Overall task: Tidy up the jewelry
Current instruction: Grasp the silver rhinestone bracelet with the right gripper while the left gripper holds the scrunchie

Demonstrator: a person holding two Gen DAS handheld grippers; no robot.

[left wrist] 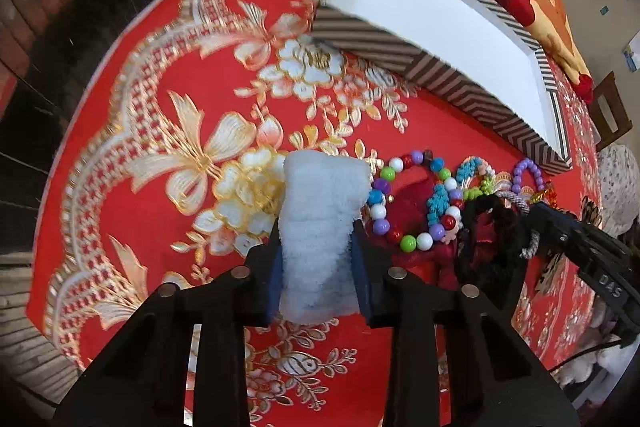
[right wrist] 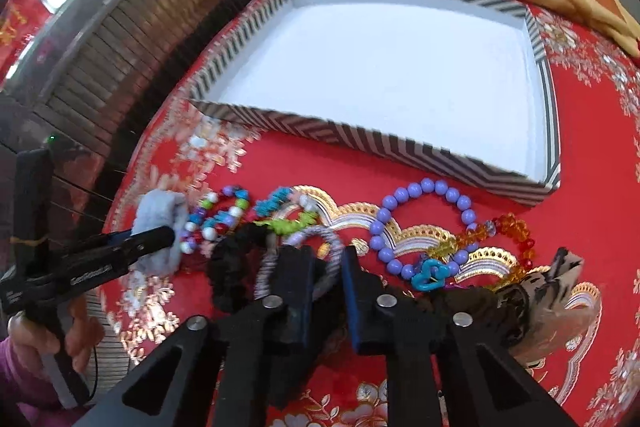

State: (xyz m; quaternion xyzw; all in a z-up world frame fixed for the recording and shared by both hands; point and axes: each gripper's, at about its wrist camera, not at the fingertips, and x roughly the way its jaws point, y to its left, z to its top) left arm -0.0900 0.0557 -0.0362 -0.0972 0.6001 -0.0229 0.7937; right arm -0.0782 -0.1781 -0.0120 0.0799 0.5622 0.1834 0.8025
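Left wrist view: the left gripper (left wrist: 318, 247) has its jaws pressed on a fluffy white scrunchie (left wrist: 320, 227), which stands between the blue pads just above the red tablecloth (left wrist: 160, 107). At three o'clock from it lies the jewelry heap: a multicoloured bead bracelet (left wrist: 404, 203), a turquoise band (left wrist: 440, 203), a black scrunchie (left wrist: 492, 239) and part of a purple bead bracelet (left wrist: 528, 171). The striped box (left wrist: 452, 83) sits at one o'clock, its white floor bare as far as this view shows.

Right wrist view: the right gripper (right wrist: 328, 267) has its jaws drawn in on a grey corded ring (right wrist: 300, 239) that runs between the pads; whether they pinch it firmly I cannot tell, since the pads hide the contact. The black scrunchie (right wrist: 236, 267) lies at nine o'clock from it, the purple bead bracelet (right wrist: 424, 223) at two o'clock, amber beads (right wrist: 504, 239) and a small blue link (right wrist: 430, 273) farther right. The striped box (right wrist: 360, 139) stands at twelve o'clock, holding nothing.

By my judgement the sorting has barely begun: two pieces are taken up, none is stowed, and the whole heap waits outside the box.
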